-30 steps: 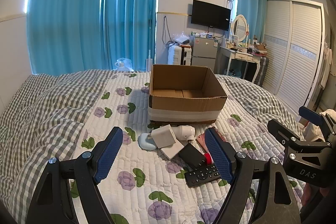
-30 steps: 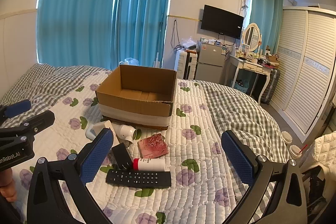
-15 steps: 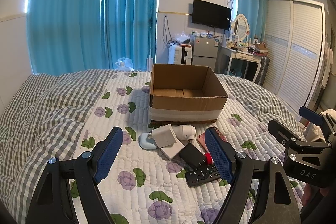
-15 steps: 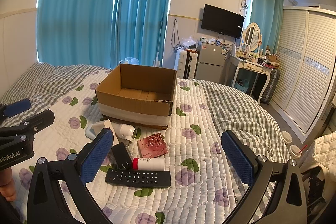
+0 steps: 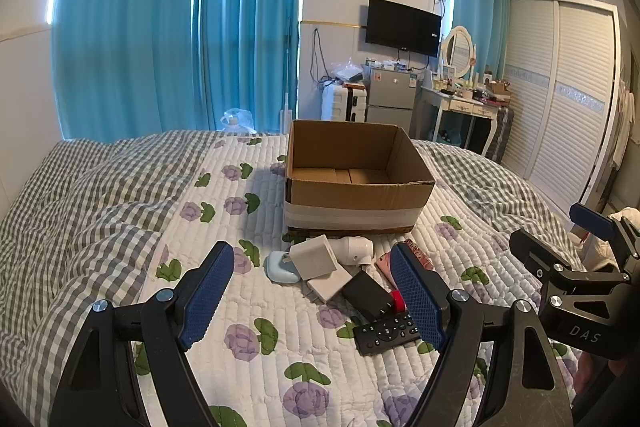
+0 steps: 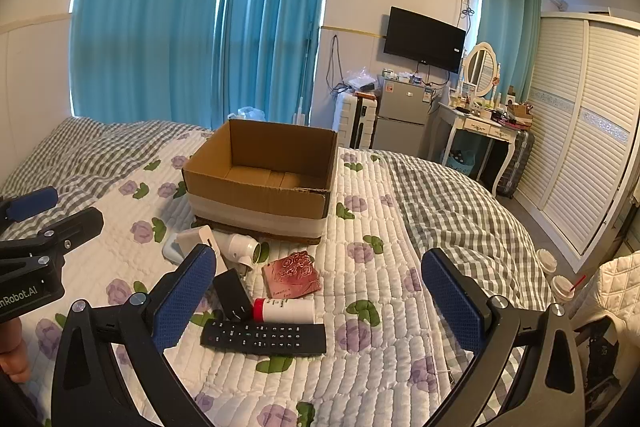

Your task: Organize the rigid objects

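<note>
1. Right wrist view, nearest first: the right gripper [image 6: 320, 303] hovers above the quilt [image 6: 384, 307] with its jaws spread wide and nothing between them; the left gripper [image 5: 312, 291] hovers likewise, jaws wide apart and empty. Neither touches any item.

2. Just ahead of the fingers lies the black remote [image 6: 264, 337], flat on the quilt. Touching its far edge are a white tube with a red cap [image 6: 285, 310] on its side and a black adapter [image 6: 232, 294].

3. A little further sits a pink embossed box [image 6: 292, 274], and to its left a heap: a white charger [image 5: 313, 257] leaning over a pale blue case [image 5: 280, 268], a flat white block [image 5: 329, 285] and a white cylinder [image 5: 354, 250] lying on its side.

4. Beyond the heap, close to it, stands the open cardboard box [image 5: 356, 193]. What shows of its floor is bare; the near corners are hidden by the front wall.

5. My judgement: the sorting has hardly begun. Every loose item I can see is still outside the box, so all the picking and placing remains, most likely starting with the remote or tube nearest the right gripper.
</note>
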`<action>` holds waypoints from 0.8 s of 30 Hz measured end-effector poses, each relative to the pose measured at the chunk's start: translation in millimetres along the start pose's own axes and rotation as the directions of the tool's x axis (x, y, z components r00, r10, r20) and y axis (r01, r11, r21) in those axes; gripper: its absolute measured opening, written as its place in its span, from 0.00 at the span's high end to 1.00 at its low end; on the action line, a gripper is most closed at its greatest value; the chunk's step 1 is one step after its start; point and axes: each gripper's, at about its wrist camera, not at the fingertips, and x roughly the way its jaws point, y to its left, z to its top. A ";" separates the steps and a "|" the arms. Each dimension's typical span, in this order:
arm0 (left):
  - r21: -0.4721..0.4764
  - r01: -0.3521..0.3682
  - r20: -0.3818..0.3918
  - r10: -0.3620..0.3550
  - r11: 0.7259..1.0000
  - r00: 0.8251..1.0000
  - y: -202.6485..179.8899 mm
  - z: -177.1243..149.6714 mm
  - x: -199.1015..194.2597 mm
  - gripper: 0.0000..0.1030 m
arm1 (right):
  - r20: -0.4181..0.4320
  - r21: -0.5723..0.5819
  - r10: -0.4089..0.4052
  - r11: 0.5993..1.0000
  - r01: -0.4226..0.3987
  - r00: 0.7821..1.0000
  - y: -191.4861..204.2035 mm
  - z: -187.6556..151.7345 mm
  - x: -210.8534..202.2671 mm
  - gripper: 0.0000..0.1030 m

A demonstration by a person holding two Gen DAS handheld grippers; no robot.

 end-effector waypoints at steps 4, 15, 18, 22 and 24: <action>-0.001 -0.001 0.000 0.001 1.000 1.000 -0.2 -0.1 -0.6 0.19 | 0.000 -0.001 0.000 1.000 0.000 1.000 0.0 0.0 -0.1 0.00; 0.013 -0.023 0.000 0.023 1.000 1.000 -5.3 10.8 -2.9 0.19 | -0.017 -0.022 0.005 1.000 -0.005 1.000 0.7 4.3 1.9 0.00; 0.020 -0.049 -0.022 0.049 0.999 0.999 -4.2 20.4 4.9 0.19 | -0.030 -0.050 0.006 0.999 -0.007 1.000 -0.3 12.5 5.7 0.00; -0.012 -0.025 -0.101 0.024 1.000 0.995 0.7 30.4 29.1 0.19 | -0.073 -0.068 0.011 0.998 -0.016 0.997 -12.4 29.6 23.1 0.00; -0.011 -0.022 -0.149 0.020 1.000 0.989 -1.5 30.3 48.2 0.19 | -0.092 -0.084 0.012 0.996 -0.020 0.996 -15.6 34.3 35.8 0.00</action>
